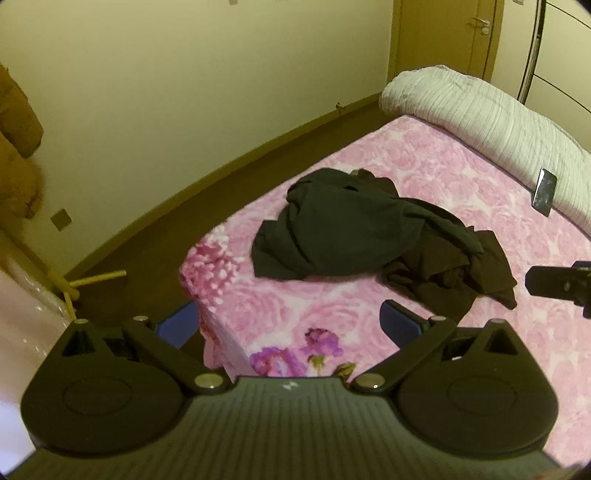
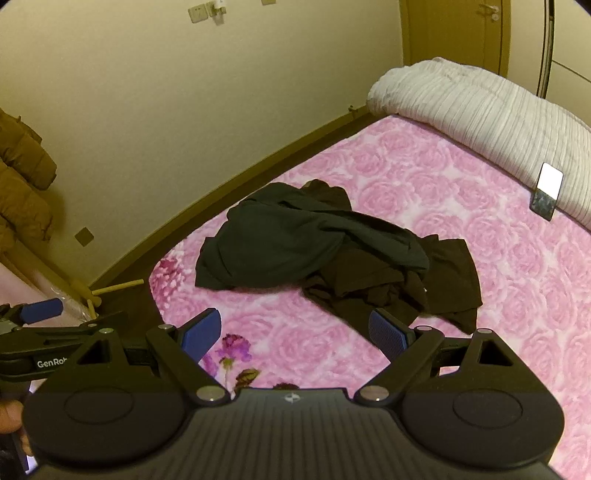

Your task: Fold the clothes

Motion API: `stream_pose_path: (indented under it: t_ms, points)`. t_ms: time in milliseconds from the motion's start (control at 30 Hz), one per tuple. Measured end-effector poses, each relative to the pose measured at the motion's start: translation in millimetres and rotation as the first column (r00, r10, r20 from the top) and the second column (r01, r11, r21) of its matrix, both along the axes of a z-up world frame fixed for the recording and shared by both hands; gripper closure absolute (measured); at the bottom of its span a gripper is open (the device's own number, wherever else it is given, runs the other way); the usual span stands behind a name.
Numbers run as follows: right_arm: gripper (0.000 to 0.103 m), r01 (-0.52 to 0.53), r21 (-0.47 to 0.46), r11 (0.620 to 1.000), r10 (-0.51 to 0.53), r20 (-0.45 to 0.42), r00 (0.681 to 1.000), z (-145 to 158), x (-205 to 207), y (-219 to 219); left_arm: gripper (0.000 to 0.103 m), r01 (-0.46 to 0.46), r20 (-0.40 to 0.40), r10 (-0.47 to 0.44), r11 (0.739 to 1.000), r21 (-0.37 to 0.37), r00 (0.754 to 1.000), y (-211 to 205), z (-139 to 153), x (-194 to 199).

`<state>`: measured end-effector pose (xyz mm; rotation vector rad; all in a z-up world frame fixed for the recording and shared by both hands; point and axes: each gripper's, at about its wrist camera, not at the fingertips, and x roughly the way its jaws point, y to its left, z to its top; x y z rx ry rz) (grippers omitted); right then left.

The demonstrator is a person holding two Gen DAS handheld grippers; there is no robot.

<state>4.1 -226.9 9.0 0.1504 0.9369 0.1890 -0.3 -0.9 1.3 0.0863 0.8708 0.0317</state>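
pink rose bedspread, cream wall, wooden door.

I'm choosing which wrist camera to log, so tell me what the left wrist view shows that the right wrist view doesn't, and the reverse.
Only the left wrist view: the right gripper poking in from the right edge, and the phone's dark screen.

Only the right wrist view: wall sockets high on the wall, the left gripper at the left edge, and a glaring white reflection on the phone.

Both: the pile of dark clothes crumpled on the pink rose-patterned bedspread, the white ribbed duvet rolled at the far end, the brown puffer jacket hanging left, and open, empty jaws.
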Motion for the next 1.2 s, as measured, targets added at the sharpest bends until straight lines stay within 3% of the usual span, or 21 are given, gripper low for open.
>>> stream_pose_path:
  t_ms: [200,300,1200]
  points:
    - [0.014,-0.001,-0.008,1.0,0.001,0.014,1.0,8,-1,2,0.0,0.011,0.023,-0.011,1.0,-0.022,1.0,-5,-2,-10]
    - [0.014,0.008,-0.005,1.0,-0.008,0.003,1.0,-1,4,1,0.0,0.015,-0.033,-0.018,0.997,-0.071,0.999,2,-6,8]
    - [0.014,0.013,0.006,1.0,-0.013,-0.008,1.0,-1,-2,-6,0.0,0.026,-0.037,-0.029,0.997,-0.072,0.999,-3,4,7]
